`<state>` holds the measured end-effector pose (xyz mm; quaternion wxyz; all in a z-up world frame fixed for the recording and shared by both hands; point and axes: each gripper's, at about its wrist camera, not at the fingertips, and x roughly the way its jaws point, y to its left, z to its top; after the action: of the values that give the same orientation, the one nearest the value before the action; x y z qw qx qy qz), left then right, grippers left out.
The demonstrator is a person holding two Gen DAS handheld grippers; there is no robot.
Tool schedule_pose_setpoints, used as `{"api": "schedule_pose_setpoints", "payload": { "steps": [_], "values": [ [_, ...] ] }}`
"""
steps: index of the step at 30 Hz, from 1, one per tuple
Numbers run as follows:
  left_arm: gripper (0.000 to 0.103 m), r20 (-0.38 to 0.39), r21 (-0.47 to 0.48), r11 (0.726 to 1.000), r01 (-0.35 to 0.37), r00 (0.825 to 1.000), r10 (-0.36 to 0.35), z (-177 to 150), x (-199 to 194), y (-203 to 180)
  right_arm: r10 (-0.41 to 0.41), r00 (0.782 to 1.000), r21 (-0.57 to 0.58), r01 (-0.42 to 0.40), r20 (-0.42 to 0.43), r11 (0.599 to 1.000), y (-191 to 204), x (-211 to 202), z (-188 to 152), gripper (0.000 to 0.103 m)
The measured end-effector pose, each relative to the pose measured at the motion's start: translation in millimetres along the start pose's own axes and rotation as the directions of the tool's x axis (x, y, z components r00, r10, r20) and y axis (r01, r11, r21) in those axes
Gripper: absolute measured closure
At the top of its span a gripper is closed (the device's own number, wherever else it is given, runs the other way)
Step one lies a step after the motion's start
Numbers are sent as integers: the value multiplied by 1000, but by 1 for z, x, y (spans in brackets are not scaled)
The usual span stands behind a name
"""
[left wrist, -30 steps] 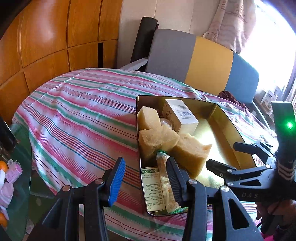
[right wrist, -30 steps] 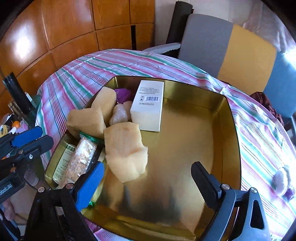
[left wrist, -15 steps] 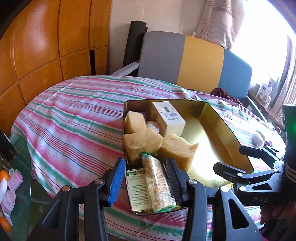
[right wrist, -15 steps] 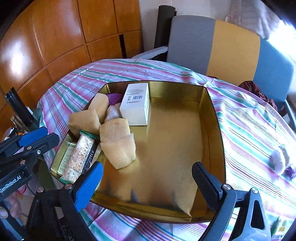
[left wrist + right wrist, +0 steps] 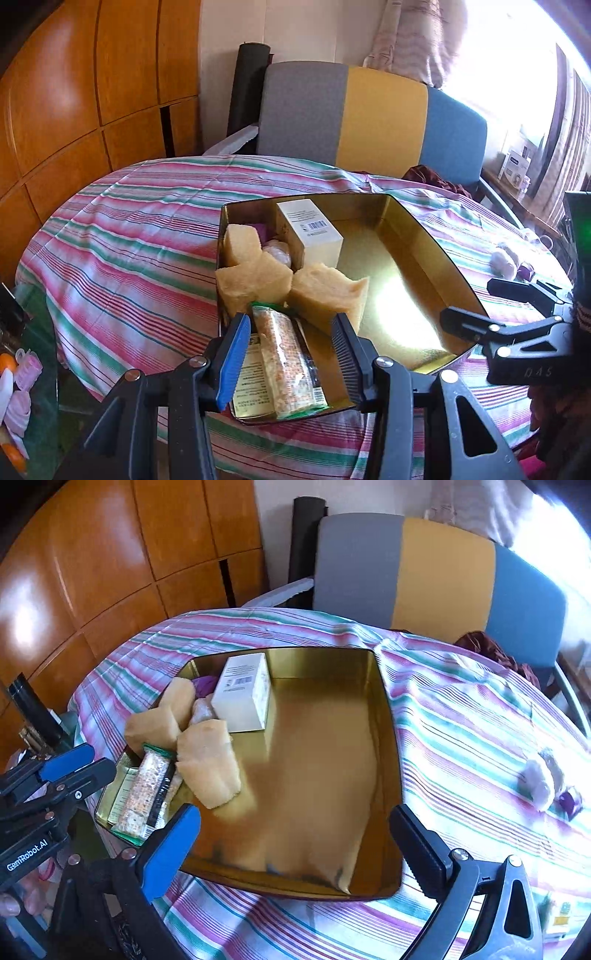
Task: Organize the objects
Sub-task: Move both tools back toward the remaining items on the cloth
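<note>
A gold tin tray [image 5: 436, 236] [image 5: 384, 716] sits on the striped tablecloth [image 5: 140, 251]. Its left side holds several yellow sponges [image 5: 325, 291] [image 5: 208, 764], a white box [image 5: 314, 229] [image 5: 243, 694], a snack packet [image 5: 286, 365] [image 5: 146, 794] and a flat green-labelled packet. My left gripper [image 5: 290, 354] [image 5: 98, 762] hovers open at the tray's near left corner, holding nothing. My right gripper [image 5: 295, 849] [image 5: 480, 306] hangs over the tray's near edge, its jaws opening wide with nothing between them.
A white puff [image 5: 537, 782] and a small purple item [image 5: 570, 801] lie on the cloth right of the tray. A grey, yellow and blue chair [image 5: 380, 114] stands behind the table. Wood panels line the left wall. A glass side table [image 5: 26, 369] carries pink curlers.
Both grippers have drawn back from the tray, which now looks smaller and farther off. The right jaws have spread a little wider.
</note>
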<state>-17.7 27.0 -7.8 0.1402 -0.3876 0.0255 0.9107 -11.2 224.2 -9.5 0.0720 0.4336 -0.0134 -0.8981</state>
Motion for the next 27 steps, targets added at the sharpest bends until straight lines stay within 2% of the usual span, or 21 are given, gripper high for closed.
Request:
{"api": "schedule_pose_setpoints", "payload": {
  "steps": [4,8,14,16,19,24,27],
  "values": [
    [57,1,17,1000,11,1000,-11,0,0,-6,-28,999,55,29,-15,998,-25,-6,-5,0],
    [57,-8,33,999,24,1000,-24,-1,2,-12,-61,998,161,65,-30,985,-66,-14,-14,0],
    [57,-14,39,998,52,999,-52,-3,4,-16,-149,984,336,175,-101,925,-143,-35,-37,0],
    [57,-15,38,997,62,998,-62,-3,5,-17,-170,978,420,207,-124,883,-176,-49,-49,0],
    [57,-18,37,996,76,997,-76,-3,6,-18,-180,972,570,236,-153,787,-227,-72,-68,0],
    [57,-25,38,995,95,995,-94,-3,11,-22,-153,975,811,217,-159,544,-301,-108,-113,0],
    [57,-28,44,994,102,994,-101,-2,11,-24,-140,976,866,211,-164,453,-322,-113,-131,0]
  ]
}}
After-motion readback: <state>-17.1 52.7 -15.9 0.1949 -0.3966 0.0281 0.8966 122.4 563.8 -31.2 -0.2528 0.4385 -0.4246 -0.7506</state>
